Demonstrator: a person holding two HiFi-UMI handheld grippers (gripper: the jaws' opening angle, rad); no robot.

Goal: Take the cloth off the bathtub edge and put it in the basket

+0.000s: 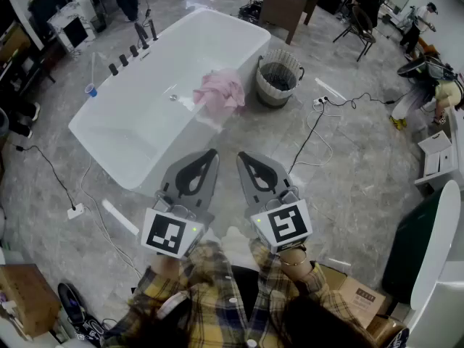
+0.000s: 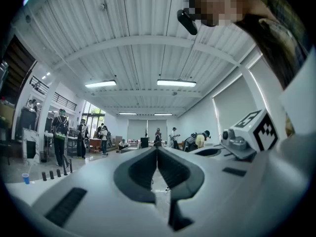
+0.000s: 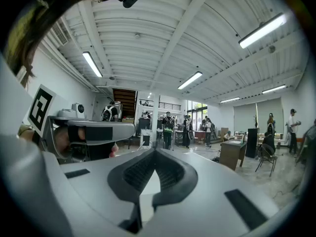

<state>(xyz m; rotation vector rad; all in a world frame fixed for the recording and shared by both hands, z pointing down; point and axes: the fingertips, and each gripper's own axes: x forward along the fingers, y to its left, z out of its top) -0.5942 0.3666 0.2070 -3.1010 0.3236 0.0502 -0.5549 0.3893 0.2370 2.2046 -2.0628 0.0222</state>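
Observation:
A pink cloth point(image 1: 219, 89) lies bunched over the near right edge of the white bathtub point(image 1: 130, 129). A round wicker basket point(image 1: 277, 78) stands on the floor just right of the tub. My left gripper point(image 1: 212, 153) and right gripper point(image 1: 241, 156) are held side by side, level, well short of the tub. Both are shut with nothing between the jaws. In the left gripper view the left gripper point(image 2: 157, 149) points out across the room, and in the right gripper view the right gripper point(image 3: 153, 151) does too; neither shows the cloth or basket.
Cables point(image 1: 315, 133) and a power strip point(image 1: 75, 211) lie on the grey floor. A blue cup point(image 1: 90, 90) and dark taps point(image 1: 145, 32) sit on the tub's far rim. Cardboard boxes point(image 1: 27, 296) stand near my feet, a wooden desk point(image 1: 288, 2) beyond the basket. Several people stand far off.

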